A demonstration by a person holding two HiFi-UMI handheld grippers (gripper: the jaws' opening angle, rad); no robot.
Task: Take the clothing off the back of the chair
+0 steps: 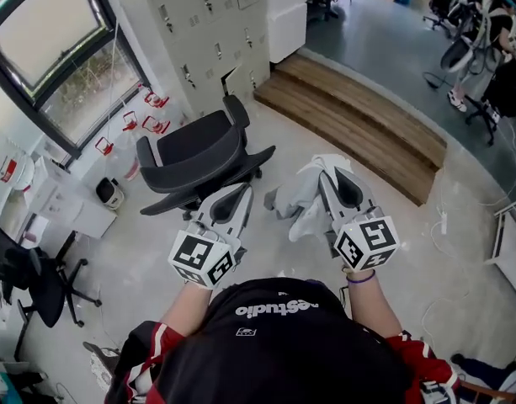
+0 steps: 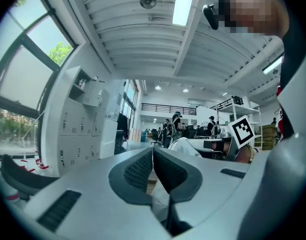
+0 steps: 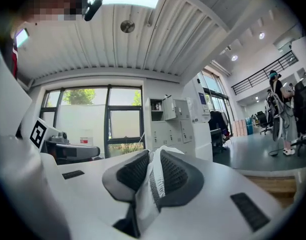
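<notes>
Your right tongs (image 3: 153, 159) pinch the pale clothing (image 1: 301, 202); left tongs (image 2: 153, 156) pressed on its edge, clear of the chair (image 1: 194, 150).

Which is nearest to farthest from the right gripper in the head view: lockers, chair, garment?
1. Garment: clamped in the right gripper.
2. Chair: on the floor to its left.
3. Lockers: farthest, upper left.

The pale grey floor (image 1: 140, 251) carries a black office chair (image 1: 203, 154) on its wheeled base. Behind it stand grey lockers (image 1: 211, 23) and a low wooden step (image 1: 359, 116). A second black chair (image 1: 26, 276) stands at left. Loose cables (image 1: 447, 225) lie at right.
</notes>
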